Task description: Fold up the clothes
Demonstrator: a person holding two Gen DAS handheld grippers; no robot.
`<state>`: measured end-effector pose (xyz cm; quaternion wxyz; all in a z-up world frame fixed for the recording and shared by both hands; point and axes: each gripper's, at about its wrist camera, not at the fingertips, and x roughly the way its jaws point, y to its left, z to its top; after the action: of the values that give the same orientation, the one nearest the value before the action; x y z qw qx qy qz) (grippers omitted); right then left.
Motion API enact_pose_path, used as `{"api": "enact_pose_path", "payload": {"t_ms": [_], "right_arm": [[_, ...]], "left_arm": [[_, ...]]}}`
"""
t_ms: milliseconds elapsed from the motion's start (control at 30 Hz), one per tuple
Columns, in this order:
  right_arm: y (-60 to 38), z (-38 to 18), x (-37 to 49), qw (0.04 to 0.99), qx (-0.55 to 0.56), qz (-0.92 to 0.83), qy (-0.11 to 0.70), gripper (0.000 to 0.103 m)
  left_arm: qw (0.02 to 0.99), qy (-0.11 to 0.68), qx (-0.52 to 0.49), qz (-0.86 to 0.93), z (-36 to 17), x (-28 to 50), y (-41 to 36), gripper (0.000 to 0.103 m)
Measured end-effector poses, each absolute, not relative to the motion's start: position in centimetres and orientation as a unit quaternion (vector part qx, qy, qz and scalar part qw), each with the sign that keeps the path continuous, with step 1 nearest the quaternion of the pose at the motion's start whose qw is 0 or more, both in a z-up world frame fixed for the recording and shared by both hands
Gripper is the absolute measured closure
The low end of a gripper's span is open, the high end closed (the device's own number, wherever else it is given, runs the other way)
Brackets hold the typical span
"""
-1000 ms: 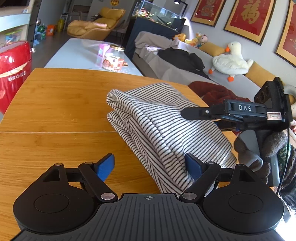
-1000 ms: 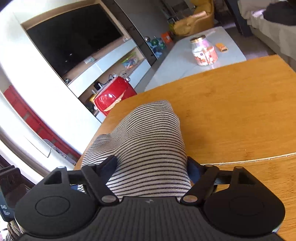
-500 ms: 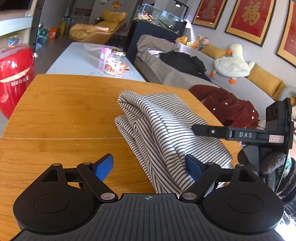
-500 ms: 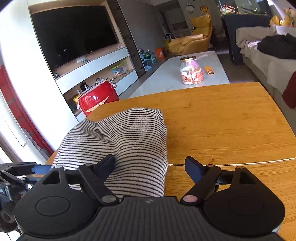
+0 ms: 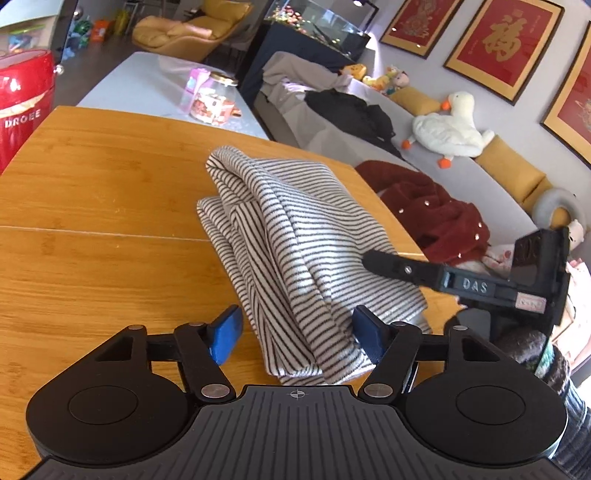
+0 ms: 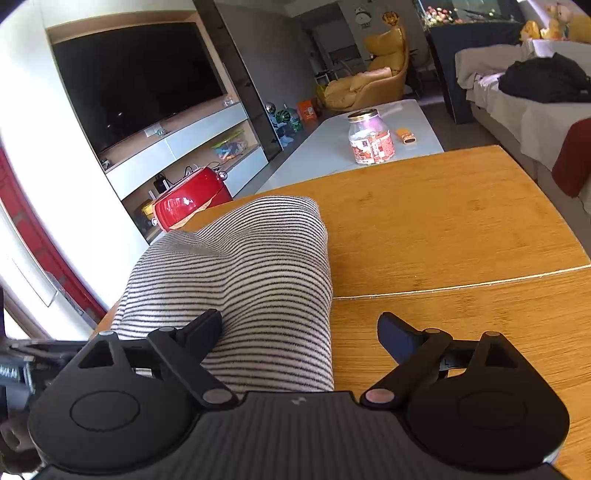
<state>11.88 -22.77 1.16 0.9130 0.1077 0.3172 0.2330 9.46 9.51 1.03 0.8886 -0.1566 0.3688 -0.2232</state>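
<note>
**Striped garment bunched on bamboo table**

Bamboo table (image 5: 92, 229) is seen beneath both tools. The left gripper (image 5: 295, 332), whose jaws have just been narrowing, loosely straddles the folded black-and-white striped garment (image 5: 295, 236), which extends toward 12 o'clock. The right gripper (image 6: 299, 332), just widened, is parted, cloth beside its 9 o'clock finger.

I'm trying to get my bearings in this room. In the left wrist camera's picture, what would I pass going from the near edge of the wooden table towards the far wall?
Left claw → striped garment on the wooden table → glass jar on the pale coffee table → yellow armchair.
</note>
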Motion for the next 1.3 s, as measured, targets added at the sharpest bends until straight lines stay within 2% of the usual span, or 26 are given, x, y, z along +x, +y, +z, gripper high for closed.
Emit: {"api": "enact_pose_path", "payload": {"t_ms": [67, 167, 300, 367, 433, 500, 600, 667, 800, 900, 1133, 1200, 1300], "right_arm": [[-22.1, 1.5, 10.7, 0.925, 0.063, 0.226, 0.297, 0.011], [-21.5, 1.9, 9.9, 0.933, 0.035, 0.216, 0.286, 0.011], [-20.9, 2.2, 9.5, 0.938, 0.022, 0.202, 0.282, 0.009], [-20.7, 2.3, 9.3, 0.940, 0.012, 0.196, 0.280, 0.009], [-20.6, 2.4, 9.2, 0.941, 0.005, 0.192, 0.279, 0.009], [-20.5, 2.4, 9.3, 0.941, 0.000, 0.190, 0.279, 0.008], [-20.4, 2.5, 9.2, 0.943, -0.007, 0.186, 0.277, 0.006], [-20.4, 2.4, 9.2, 0.943, -0.009, 0.183, 0.277, 0.005], [-20.4, 2.5, 9.1, 0.944, -0.014, 0.182, 0.276, 0.005], [-20.5, 2.4, 9.0, 0.945, -0.019, 0.181, 0.273, 0.004], [-21.0, 2.3, 9.2, 0.942, -0.001, 0.187, 0.278, 0.004], [-21.4, 2.3, 9.2, 0.938, 0.014, 0.196, 0.286, 0.004], [-22.0, 2.1, 9.5, 0.929, 0.042, 0.209, 0.302, 0.004]], "left_arm": [[0.895, 0.362, -0.162, -0.202, 1.3, 9.8, 10.0, 0.044], [0.903, 0.358, -0.159, -0.180, 1.9, 10.2, 10.5, 0.044], [0.926, 0.336, -0.083, -0.151, 3.3, 9.0, 9.2, 0.040], [0.934, 0.324, -0.062, -0.138, 4.2, 8.0, 8.8, 0.042], [0.929, 0.321, -0.093, -0.156, 4.9, 7.8, 9.3, 0.040], [0.916, 0.326, -0.141, -0.187, 5.2, 7.9, 9.8, 0.028], [0.898, 0.335, -0.174, -0.226, 4.9, 8.3, 9.6, 0.024], [0.895, 0.347, -0.159, -0.229, 4.2, 8.6, 8.6, 0.024], [0.889, 0.381, -0.135, -0.216, 1.7, 9.0, 7.4, 0.030], [0.883, 0.390, -0.143, -0.220, 0.2, 8.8, 7.6, 0.030], [0.887, 0.376, -0.143, -0.226, 0.5, 8.4, 7.9, 0.040], [0.893, 0.366, -0.143, -0.222, 1.0, 8.2, 8.0, 0.048], [0.899, 0.354, -0.144, -0.214, 1.8, 8.5, 8.5, 0.049]]}}
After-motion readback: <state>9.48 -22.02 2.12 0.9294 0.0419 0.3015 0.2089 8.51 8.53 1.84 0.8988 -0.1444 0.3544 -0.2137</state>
